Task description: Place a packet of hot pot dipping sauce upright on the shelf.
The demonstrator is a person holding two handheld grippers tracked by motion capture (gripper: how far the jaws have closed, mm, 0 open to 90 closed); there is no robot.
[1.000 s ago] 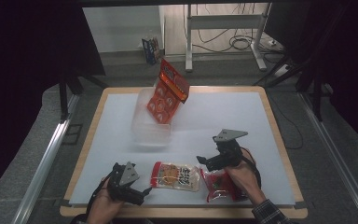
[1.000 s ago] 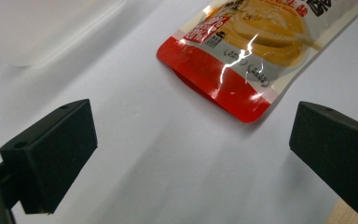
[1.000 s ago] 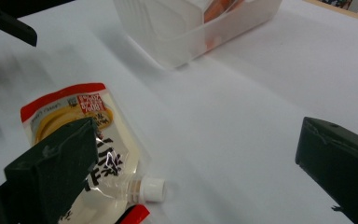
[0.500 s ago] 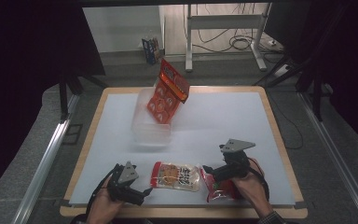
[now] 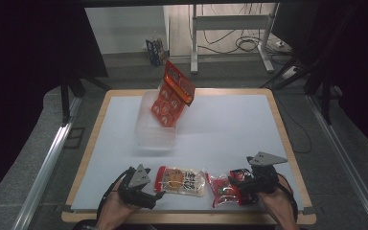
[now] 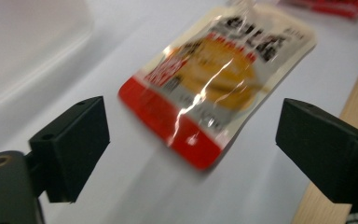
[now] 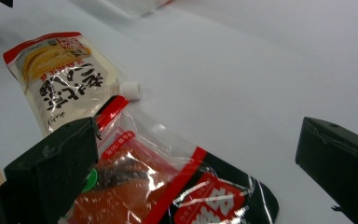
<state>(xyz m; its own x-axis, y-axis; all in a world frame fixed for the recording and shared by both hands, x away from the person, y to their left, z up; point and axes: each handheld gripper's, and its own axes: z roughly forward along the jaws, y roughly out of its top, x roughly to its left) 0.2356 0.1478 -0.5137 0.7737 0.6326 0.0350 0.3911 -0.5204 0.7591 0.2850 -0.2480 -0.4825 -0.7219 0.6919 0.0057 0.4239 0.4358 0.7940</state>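
A white and red spouted pouch (image 5: pixel 181 180) (image 6: pixel 216 79) (image 7: pixel 60 77) lies flat near the table's front edge. To its right lies a red and clear snack packet (image 5: pixel 226 188) (image 7: pixel 168 186). My left gripper (image 5: pixel 155 195) (image 6: pixel 191 140) is open just left of the pouch, which lies ahead of its jaws. At the packet's right end my right gripper (image 5: pixel 242 188) (image 7: pixel 200 172) stands open, the packet reaching in between its jaws. A tall orange bag (image 5: pixel 172 93) leans upright in a clear plastic tub (image 5: pixel 154 132) at mid-table.
The white table top (image 5: pixel 230 129) has a wooden rim (image 5: pixel 187 218) close under both hands. Metal rails (image 5: pixel 45 163) run beside the table, and cables lie on the floor behind it.
My right gripper has come down and toward the front edge, settling low at the red packet. The left gripper and both packets have stayed put.
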